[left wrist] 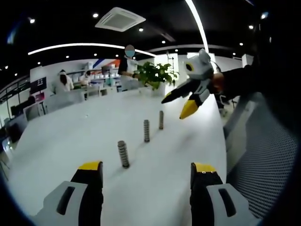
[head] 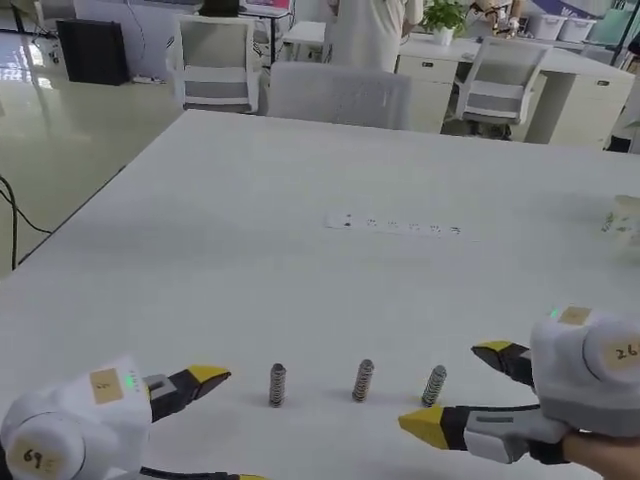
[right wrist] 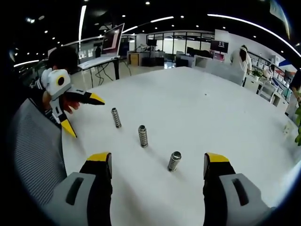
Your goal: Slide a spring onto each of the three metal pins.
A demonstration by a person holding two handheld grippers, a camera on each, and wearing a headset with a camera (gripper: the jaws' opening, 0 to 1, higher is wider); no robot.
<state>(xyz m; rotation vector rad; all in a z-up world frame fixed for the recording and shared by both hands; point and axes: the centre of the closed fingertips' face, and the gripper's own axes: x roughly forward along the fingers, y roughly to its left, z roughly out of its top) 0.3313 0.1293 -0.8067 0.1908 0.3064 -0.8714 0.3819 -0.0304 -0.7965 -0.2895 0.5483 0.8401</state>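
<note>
Midway between spread left tongs point(left wrist: 146, 167), right tongs point(right wrist: 158, 157): three springs point(head: 363, 381), seemingly upright.

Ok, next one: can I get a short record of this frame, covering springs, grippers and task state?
surface: white table
springs: three, upright, in one row, apart from each other: left spring, middle spring, right spring
pins: not told apart from the springs; probably inside them
left gripper: open, empty, beside the left spring, not touching
right gripper: open, empty, by the right spring, not touching
task state: looks done, as no loose spring lies on the table
</note>
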